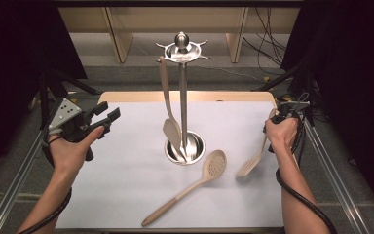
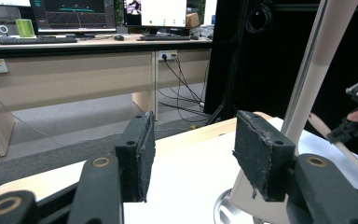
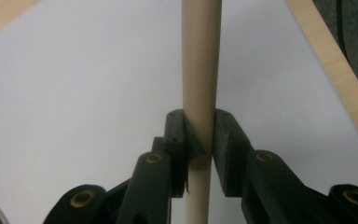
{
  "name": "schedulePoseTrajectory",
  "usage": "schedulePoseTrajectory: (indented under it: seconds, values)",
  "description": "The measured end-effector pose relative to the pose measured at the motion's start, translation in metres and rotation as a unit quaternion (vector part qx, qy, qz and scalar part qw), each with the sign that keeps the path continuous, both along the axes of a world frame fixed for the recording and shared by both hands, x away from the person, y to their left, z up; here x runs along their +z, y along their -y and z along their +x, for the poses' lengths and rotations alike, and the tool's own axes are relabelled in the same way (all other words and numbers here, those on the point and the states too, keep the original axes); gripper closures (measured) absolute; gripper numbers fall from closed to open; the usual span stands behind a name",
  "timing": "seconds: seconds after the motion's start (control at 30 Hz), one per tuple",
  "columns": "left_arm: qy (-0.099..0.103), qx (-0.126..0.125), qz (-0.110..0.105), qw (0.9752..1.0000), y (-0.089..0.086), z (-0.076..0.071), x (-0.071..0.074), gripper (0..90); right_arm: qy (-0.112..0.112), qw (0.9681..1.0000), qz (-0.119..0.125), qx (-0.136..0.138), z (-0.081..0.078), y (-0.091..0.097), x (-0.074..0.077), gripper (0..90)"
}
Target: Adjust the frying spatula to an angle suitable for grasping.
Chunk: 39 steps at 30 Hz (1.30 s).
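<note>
Two hand-held grippers work over a white sheet [image 1: 126, 170] on the wooden table [image 1: 185, 96], with grey floor and desks beyond. The right hand-held gripper [image 3: 199, 140] pinches the slotted turner's [image 1: 251, 163] handle near the table's right edge, its head resting on the sheet. Left of it lie a perforated spoon [image 1: 195, 185] and the utensil stand [image 1: 184, 97], a spatula [image 1: 168, 105] hanging there. The left hand-held gripper [image 1: 108, 116] hovers spread, empty, over bare sheet.

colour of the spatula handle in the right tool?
Pale beige handle, clearest in the right gripper view.
</note>
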<state>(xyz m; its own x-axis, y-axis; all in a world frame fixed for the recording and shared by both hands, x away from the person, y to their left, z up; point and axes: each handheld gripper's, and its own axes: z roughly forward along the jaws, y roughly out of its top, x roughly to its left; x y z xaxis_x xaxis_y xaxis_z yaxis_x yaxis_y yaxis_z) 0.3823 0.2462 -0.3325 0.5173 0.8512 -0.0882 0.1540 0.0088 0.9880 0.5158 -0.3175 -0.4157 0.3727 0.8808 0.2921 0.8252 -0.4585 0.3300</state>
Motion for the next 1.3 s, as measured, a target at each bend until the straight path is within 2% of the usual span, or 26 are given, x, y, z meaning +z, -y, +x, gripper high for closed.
schedulePoseTrajectory:
  seconds: [0.03,0.07,0.1,0.2,0.27,0.33,0.37,0.4,0.43,0.5,0.57,0.63,0.67,0.7,0.77,0.8,0.87,0.9,0.93,1.07,1.1,1.13,1.17,1.2,1.23,1.3]
  values:
    - [0.000,0.001,0.000,1.0000,0.000,0.000,0.000,47.2,0.012,0.9999,0.000,0.010,-0.001,0.000,0.003,77.6]
    - [0.000,0.001,0.000,1.0000,0.000,0.000,0.000,47.1,0.030,0.9984,-0.018,0.044,-0.004,0.002,0.005,77.6]
    - [0.001,0.002,-0.002,1.0000,0.000,0.000,0.001,47.1,0.040,0.9985,-0.004,0.038,-0.003,-0.002,0.007,77.7]
    - [0.002,0.002,-0.001,1.0000,-0.001,0.000,0.001,47.1,0.060,0.9959,-0.009,0.067,-0.007,-0.006,0.015,77.7]
    - [0.001,0.001,-0.002,1.0000,0.000,-0.001,0.000,47.1,0.070,0.9946,0.001,0.077,-0.009,-0.010,0.019,77.7]
    - [0.001,0.001,-0.002,1.0000,0.000,-0.001,0.000,47.1,0.088,0.9913,-0.001,0.097,-0.012,-0.012,0.020,77.6]
    - [0.002,0.001,-0.002,1.0000,0.000,-0.001,0.001,47.2,0.088,0.9919,0.005,0.092,-0.013,-0.015,0.022,77.6]
    - [0.003,0.001,-0.003,1.0000,0.000,-0.001,0.001,47.1,0.097,0.9904,0.003,0.098,-0.014,-0.015,0.022,77.6]
    - [0.002,0.001,-0.002,1.0000,0.000,-0.001,0.001,47.1,0.109,0.9887,0.018,0.102,-0.016,-0.018,0.024,77.6]
    - [0.002,0.001,-0.001,1.0000,0.000,-0.001,0.001,47.1,0.132,0.9817,0.003,0.137,-0.021,-0.016,0.025,77.6]
    - [0.002,0.000,-0.001,1.0000,0.000,-0.001,0.001,47.1,0.145,0.9793,0.021,0.140,-0.025,-0.021,0.031,77.6]
    - [0.003,0.000,-0.002,1.0000,0.000,-0.001,0.001,47.1,0.167,0.9717,0.009,0.167,-0.029,-0.021,0.034,77.7]
    - [0.003,0.000,-0.002,1.0000,0.000,-0.001,0.001,47.2,0.172,0.9711,0.016,0.165,-0.031,-0.022,0.035,77.6]
    - [0.005,0.001,-0.002,1.0000,0.000,-0.001,0.001,47.2,0.189,0.9640,0.008,0.187,-0.033,-0.022,0.036,77.7]
    - [0.006,0.000,-0.003,1.0000,0.000,-0.002,0.001,47.2,0.211,0.9573,0.005,0.197,-0.037,-0.024,0.038,77.7]
    - [0.006,0.000,-0.002,1.0000,0.000,-0.002,0.001,47.2,0.227,0.9495,-0.006,0.217,-0.038,-0.023,0.038,77.7]
    - [0.008,-0.001,-0.002,1.0000,0.001,-0.003,0.002,47.3,0.248,0.9382,-0.006,0.241,-0.042,-0.022,0.041,77.7]
    - [0.009,-0.002,-0.003,1.0000,0.001,-0.003,0.002,47.3,0.250,0.9369,0.001,0.245,-0.047,-0.024,0.044,77.7]
    - [0.009,-0.003,-0.003,1.0000,0.001,-0.003,0.002,47.3,0.264,0.9283,-0.004,0.262,-0.049,-0.023,0.046,77.7]
    - [0.011,-0.005,-0.004,0.9999,0.003,-0.003,0.001,47.2,0.303,0.9089,-0.012,0.287,-0.061,-0.023,0.053,77.7]
    - [0.011,-0.006,-0.004,0.9999,0.003,-0.003,0.001,47.2,0.309,0.9053,-0.013,0.291,-0.063,-0.023,0.055,77.7]
    - [0.011,-0.006,-0.003,0.9999,0.004,-0.003,0.002,47.2,0.306,0.9093,-0.009,0.282,-0.069,-0.026,0.058,77.7]
    - [0.011,-0.007,-0.003,0.9999,0.004,-0.003,0.002,47.2,0.322,0.8973,-0.018,0.301,-0.069,-0.024,0.059,77.7]
    - [0.012,-0.007,-0.003,0.9999,0.004,-0.003,0.002,47.2,0.319,0.8997,-0.012,0.298,-0.073,-0.027,0.061,77.7]
    - [0.013,-0.008,-0.002,0.9999,0.004,-0.003,0.002,47.2,0.327,0.8930,-0.025,0.309,-0.075,-0.026,0.064,77.7]
    - [0.013,-0.008,-0.002,0.9999,0.004,-0.004,0.002,47.3,0.336,0.8867,-0.030,0.316,-0.079,-0.027,0.066,77.8]
